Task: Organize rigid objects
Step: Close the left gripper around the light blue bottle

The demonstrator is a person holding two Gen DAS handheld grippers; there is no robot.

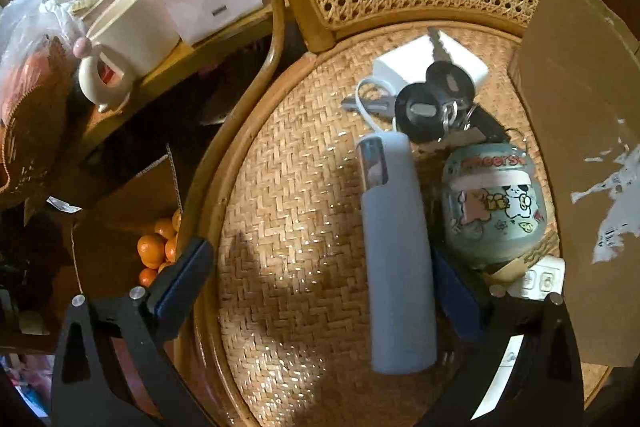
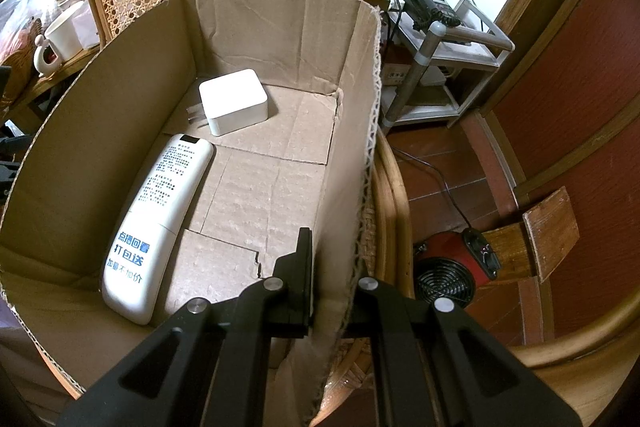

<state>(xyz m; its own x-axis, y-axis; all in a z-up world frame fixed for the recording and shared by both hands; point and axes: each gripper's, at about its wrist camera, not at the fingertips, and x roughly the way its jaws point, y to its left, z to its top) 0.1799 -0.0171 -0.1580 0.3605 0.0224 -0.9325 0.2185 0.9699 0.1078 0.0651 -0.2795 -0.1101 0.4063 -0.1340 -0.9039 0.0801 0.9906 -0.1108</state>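
In the left wrist view my left gripper (image 1: 320, 283) is open above a woven rattan chair seat (image 1: 288, 211). A pale blue cylinder (image 1: 396, 247) lies between its fingers, close to the right one. Beside it sit a decorated round tin (image 1: 494, 203), a bunch of black keys (image 1: 436, 99), a white charger with cable (image 1: 400, 63) and a white power strip (image 1: 540, 279). In the right wrist view my right gripper (image 2: 332, 267) is shut on the right wall of a cardboard box (image 2: 352, 131). Inside lie a white remote (image 2: 160, 211) and a white adapter (image 2: 234, 101).
The box wall (image 1: 580, 147) stands at the seat's right edge. A side table with a cream mug (image 1: 132, 27) is to the left, a box of oranges (image 1: 156, 247) below it. A red fan heater (image 2: 448, 271) and a metal stand (image 2: 440, 67) are on the floor right.
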